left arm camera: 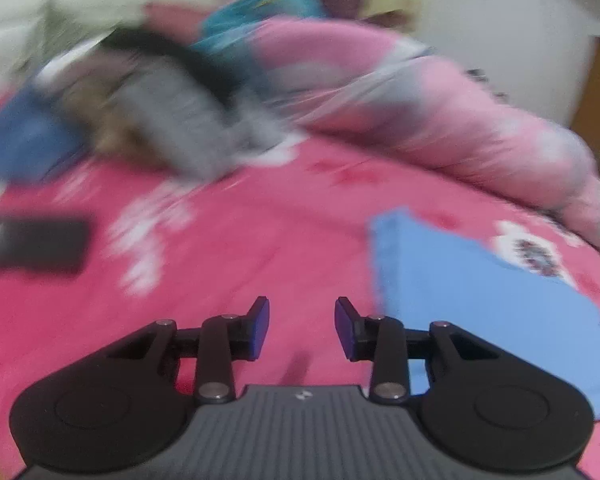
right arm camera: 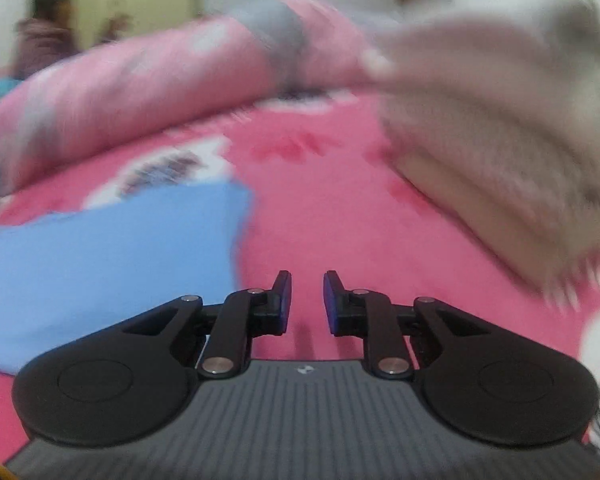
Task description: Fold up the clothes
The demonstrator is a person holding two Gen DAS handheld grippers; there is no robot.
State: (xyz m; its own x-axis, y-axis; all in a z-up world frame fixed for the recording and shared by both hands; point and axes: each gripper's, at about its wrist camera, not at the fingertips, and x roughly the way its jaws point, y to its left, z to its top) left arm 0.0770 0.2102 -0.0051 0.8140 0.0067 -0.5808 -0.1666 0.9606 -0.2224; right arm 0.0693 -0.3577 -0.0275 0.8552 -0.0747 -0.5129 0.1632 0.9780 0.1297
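Note:
A light blue folded cloth (left arm camera: 480,300) lies flat on the pink bed sheet (left arm camera: 260,240), to the right of my left gripper (left arm camera: 302,326). That gripper hovers over bare sheet, open, with nothing between its purple pads. In the right wrist view the same blue cloth (right arm camera: 108,256) lies to the left of my right gripper (right arm camera: 307,302), whose jaws stand a narrow gap apart over the sheet (right arm camera: 320,208) and hold nothing. A blurred heap of clothes (left arm camera: 160,112), grey, black and blue, sits at the far left.
A rolled pink quilt (left arm camera: 420,112) runs along the far side of the bed. A dark flat object (left arm camera: 32,246) lies on the sheet at left. A grey-beige bundle (right arm camera: 500,140) rises at right. A person (right arm camera: 46,28) sits far back by a yellowish door.

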